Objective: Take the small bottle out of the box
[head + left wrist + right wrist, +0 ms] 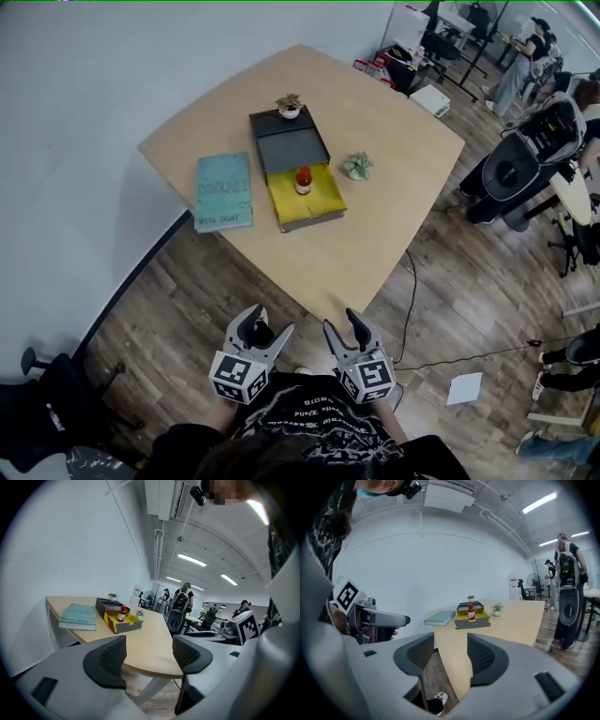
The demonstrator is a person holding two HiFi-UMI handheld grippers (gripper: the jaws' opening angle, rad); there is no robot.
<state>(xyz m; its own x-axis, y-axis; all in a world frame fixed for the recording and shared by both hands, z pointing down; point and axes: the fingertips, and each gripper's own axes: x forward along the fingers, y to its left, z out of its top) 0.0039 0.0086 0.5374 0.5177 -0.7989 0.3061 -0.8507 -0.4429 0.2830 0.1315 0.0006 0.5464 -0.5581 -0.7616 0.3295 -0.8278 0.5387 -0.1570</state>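
A small bottle (304, 180) with a red cap and reddish contents stands upright in the yellow-lined tray of an open dark box (305, 200) in the middle of the wooden table (375, 225). The box's dark lid (289, 139) lies open behind it. The bottle also shows in the left gripper view (122, 614) and the right gripper view (471, 611). My left gripper (267, 328) and right gripper (341, 325) are held close to my body, short of the table's near edge, both open and empty, far from the box.
A teal book (224, 191) lies left of the box. One small potted plant (289, 106) sits at the back of the lid and another plant (357, 166) right of the box. Office chairs (511, 169), a cable on the floor and people stand at the right.
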